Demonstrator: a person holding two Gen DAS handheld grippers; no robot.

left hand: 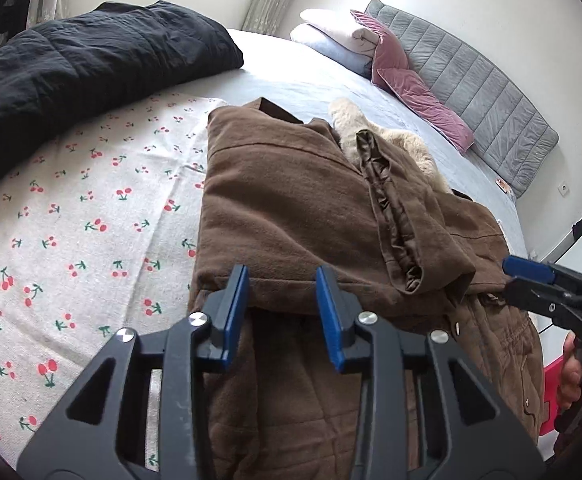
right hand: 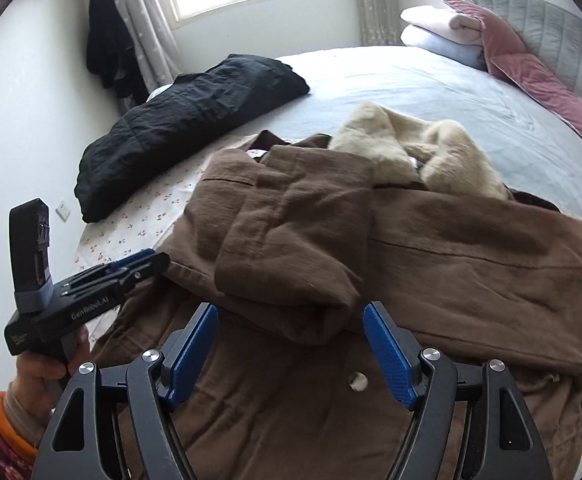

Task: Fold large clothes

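Note:
A brown coat with a cream fur hood lies flat on the bed, both sleeves folded in over its body. My left gripper hovers over the coat's left edge near the fold line, jaws partly apart and no cloth pinched between the pads. From the right wrist view it sits at the coat's left side, held by a hand. My right gripper stands wide open above the lower front of the coat, just short of the folded sleeve cuff. The left wrist view shows it at the coat's right edge.
A cherry-print sheet lies under the coat on the grey-blue bed. A black quilted garment lies at the far left. Pillows, a pink cushion and a grey headboard line the far side. Dark clothes hang by the window.

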